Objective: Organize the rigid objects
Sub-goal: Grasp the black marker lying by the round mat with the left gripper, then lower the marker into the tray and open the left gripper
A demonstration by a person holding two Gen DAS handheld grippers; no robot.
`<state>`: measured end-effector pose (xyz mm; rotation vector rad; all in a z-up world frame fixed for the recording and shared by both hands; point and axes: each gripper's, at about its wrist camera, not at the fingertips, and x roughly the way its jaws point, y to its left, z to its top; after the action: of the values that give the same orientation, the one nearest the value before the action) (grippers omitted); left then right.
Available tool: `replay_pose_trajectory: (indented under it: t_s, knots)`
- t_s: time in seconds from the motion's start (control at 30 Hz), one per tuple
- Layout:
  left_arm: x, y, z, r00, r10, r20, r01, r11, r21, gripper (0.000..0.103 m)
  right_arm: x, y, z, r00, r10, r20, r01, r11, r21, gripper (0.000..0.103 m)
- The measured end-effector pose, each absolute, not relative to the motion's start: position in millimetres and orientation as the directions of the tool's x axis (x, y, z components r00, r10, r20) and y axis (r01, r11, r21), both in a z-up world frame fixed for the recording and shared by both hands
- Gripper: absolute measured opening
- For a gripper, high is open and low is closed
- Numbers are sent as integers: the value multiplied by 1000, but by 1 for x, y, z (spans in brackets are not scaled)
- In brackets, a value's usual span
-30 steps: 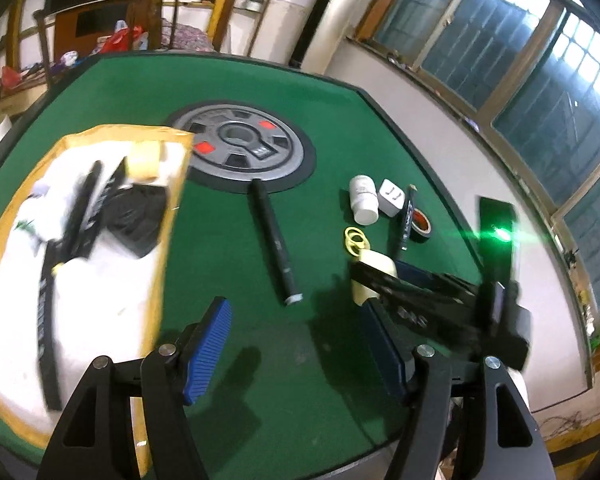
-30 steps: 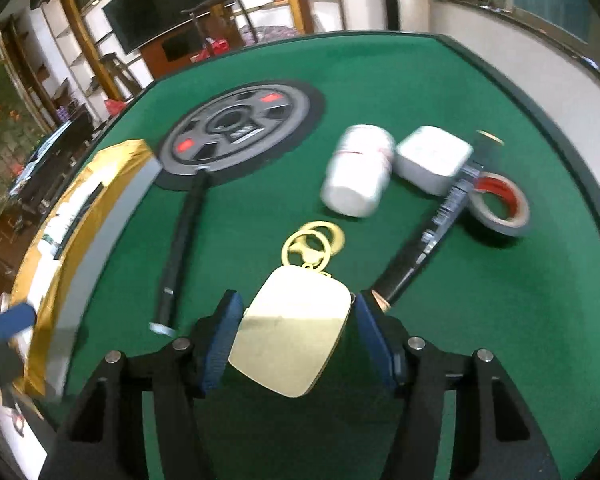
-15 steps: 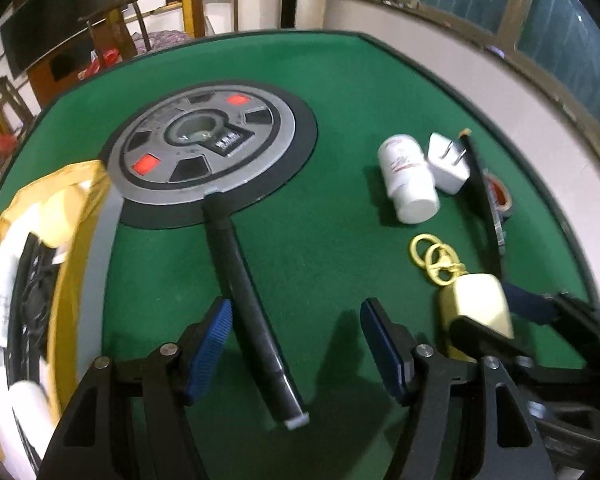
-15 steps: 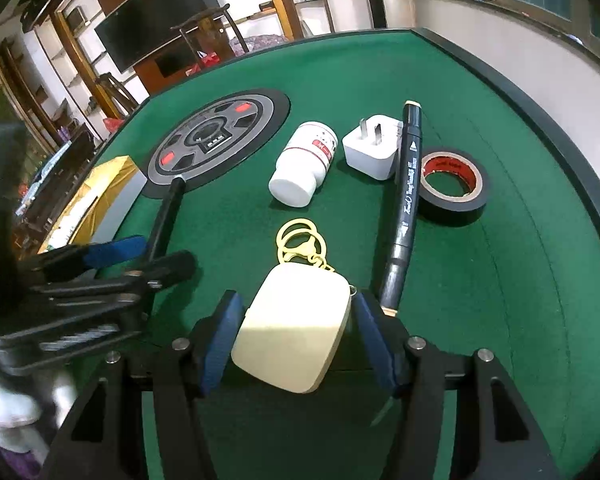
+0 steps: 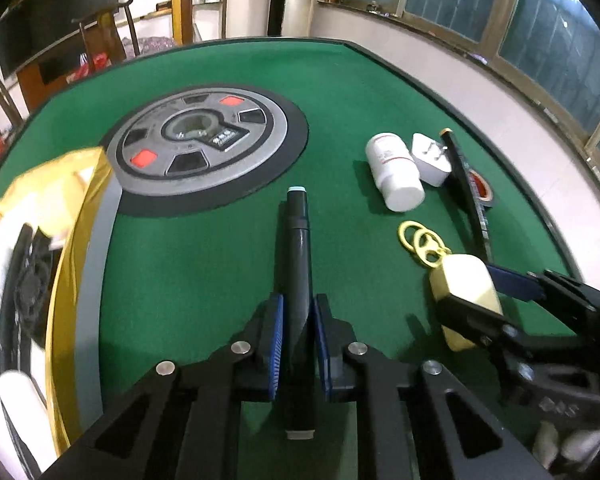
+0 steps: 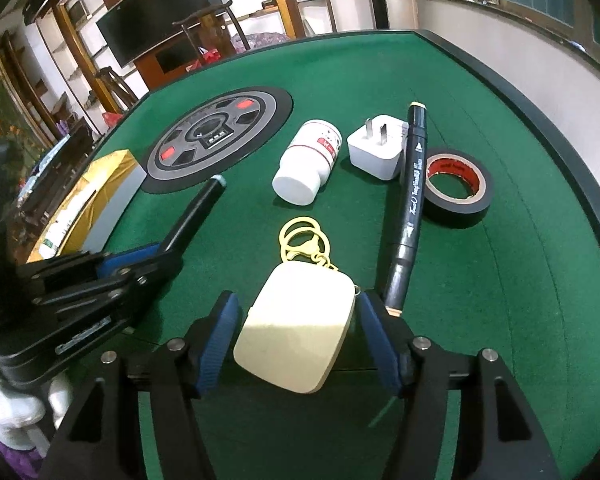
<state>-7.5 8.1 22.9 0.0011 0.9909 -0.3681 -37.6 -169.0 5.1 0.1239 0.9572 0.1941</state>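
Left gripper (image 5: 298, 322): spread wide over bare felt a second before, now pressed onto black pen (image 5: 299, 276), pads clamping barrel near rear end, capped tip pointing toward grey disc (image 5: 204, 148). Pinch judged secure enough for lift and carry to box. Right gripper (image 6: 296, 334): unchanged over the last second, jaws straddling cream fob (image 6: 298, 330), gaps visible both sides, not yet pinching; yellow rings (image 6: 302, 236) attached at far end. Box (image 5: 84, 248), gold-rimmed, at left of table (image 5: 220, 272): held black strap-like items and white padding; further contents blurred, not identified. Unsorted on felt, grouped close: white bottle (image 6: 310, 162) on side, white plug (image 6: 376, 148) just beside, black marker (image 6: 412, 192) touching plug, black tape roll (image 6: 458, 186) against marker. Sorting judged early: one item gripped, five loose.
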Motion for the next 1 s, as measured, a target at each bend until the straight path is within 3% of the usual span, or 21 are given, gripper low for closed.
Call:
replay_pose_trajectory:
  t_s: [0.33, 0.4, 0.43, 0.7, 1.0]
  knots:
    - [-62, 58, 67, 531, -462, -710, 307, 886, -347, 14, -34, -139, -1, 540, 71, -839, -141, 990, -7, 70]
    - [-72, 79, 74, 550, -469, -691, 292, 883, -367, 14, -34, -138, -1, 540, 61, -839, -139, 990, -18, 64]
    - [-76, 88, 76, 558, -468, -686, 283, 884, -372, 14, -36, -138, 1, 544, 58, -837, -137, 990, -21, 55]
    - [-98, 188, 81, 651, -378, -658, 129, 910, -395, 14, -41, -145, 14, 540, 167, -825, -130, 985, 114, 55]
    - [-105, 242, 56, 665, -291, -688, -11, 917, -399, 14, -53, -100, 61, 573, 271, -774, -233, 959, 163, 50]
